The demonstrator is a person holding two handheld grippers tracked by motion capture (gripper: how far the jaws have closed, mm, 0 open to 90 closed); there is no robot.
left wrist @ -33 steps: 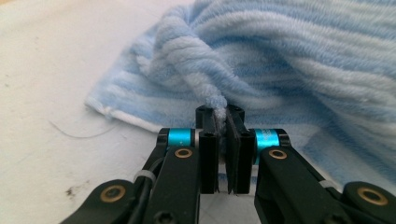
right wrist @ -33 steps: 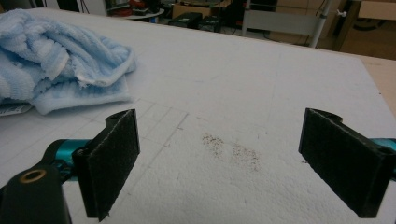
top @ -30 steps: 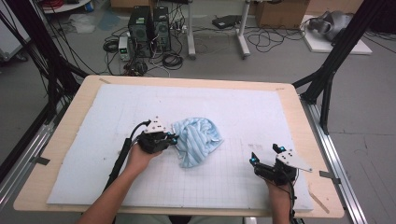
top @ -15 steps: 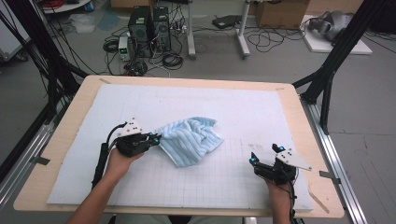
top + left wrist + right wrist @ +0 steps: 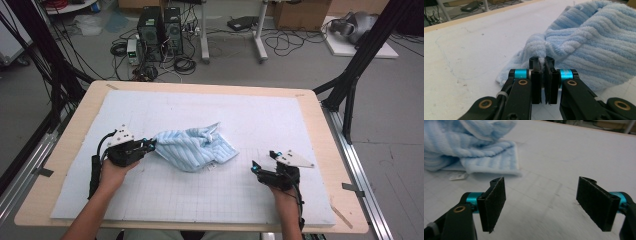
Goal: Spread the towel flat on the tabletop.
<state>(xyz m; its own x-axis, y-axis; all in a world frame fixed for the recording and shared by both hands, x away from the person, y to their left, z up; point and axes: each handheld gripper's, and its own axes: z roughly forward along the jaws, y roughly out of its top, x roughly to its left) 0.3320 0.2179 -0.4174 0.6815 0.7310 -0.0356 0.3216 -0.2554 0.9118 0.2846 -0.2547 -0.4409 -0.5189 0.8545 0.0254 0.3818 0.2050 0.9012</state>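
With my left gripper [image 5: 148, 145] pinching the striped blue towel [image 5: 196, 146] mid-mat by its 9 o'clock edge, I judge the spreading begun; next, my wide-open right gripper [image 5: 255, 167] needs the 3 o'clock corner.

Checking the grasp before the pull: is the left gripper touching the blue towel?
Touching. The left gripper view shows the left gripper with its jaws shut on a pinched fold of the blue towel.
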